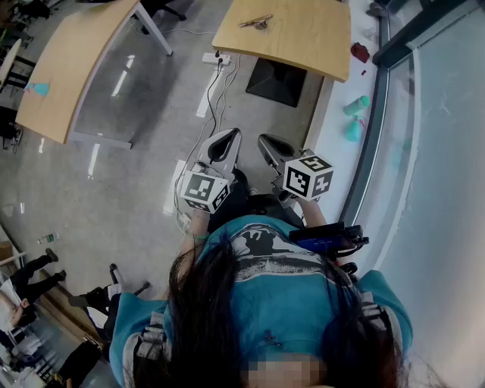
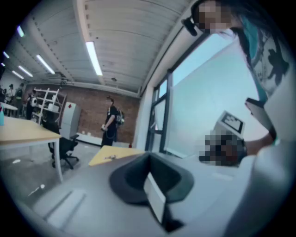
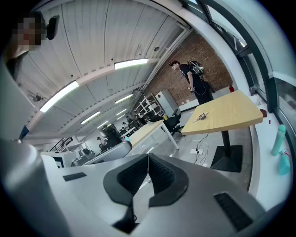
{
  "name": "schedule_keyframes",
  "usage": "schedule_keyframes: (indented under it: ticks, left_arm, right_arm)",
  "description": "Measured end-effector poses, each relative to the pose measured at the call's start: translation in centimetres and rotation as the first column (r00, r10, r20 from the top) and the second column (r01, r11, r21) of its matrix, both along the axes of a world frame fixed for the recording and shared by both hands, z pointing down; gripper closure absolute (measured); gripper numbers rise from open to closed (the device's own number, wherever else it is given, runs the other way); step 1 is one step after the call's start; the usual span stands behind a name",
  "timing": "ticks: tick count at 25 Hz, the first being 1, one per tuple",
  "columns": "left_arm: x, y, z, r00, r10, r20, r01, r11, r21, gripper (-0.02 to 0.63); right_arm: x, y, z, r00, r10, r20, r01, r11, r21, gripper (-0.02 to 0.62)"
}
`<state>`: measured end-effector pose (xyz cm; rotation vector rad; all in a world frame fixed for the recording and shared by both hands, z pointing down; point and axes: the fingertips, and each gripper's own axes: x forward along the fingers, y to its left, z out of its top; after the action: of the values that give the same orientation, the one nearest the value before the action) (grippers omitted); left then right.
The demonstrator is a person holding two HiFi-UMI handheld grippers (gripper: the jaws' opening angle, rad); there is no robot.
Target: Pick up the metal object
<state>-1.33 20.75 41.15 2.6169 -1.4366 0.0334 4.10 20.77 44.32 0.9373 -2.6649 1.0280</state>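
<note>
Two light-wood tables: centre table (image 1: 311, 38) and left table (image 1: 72, 61). Black base plate (image 1: 276, 79) sits under the centre one. White power strip (image 1: 216, 58) lies on the floor just beside it, with a black cable (image 1: 211, 102) running off. Upper teal bottle (image 1: 355, 106) and lower teal bottle (image 1: 354, 131) are on the white window ledge (image 1: 337, 144). Person with backpack (image 3: 194, 78) stands by the brick wall (image 3: 208, 48). Office chair (image 2: 64, 147) is near a table.

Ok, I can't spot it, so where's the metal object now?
The metal object lies at the head view's top centre, on the right-hand wooden table, toward its left side.
</note>
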Motion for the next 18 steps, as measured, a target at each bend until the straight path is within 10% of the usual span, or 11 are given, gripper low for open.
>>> schedule_keyframes:
  ticks: [18]
  left_arm:
    - [-5.8,-21.0,1.1,0.993,0.116,-0.005,-0.116,0.993,0.006,0.603]
  right_arm:
    - [-5.4,-20.3,1.6,0.994,0.105,-0.012,-0.105,0.994,-0.026,0.583]
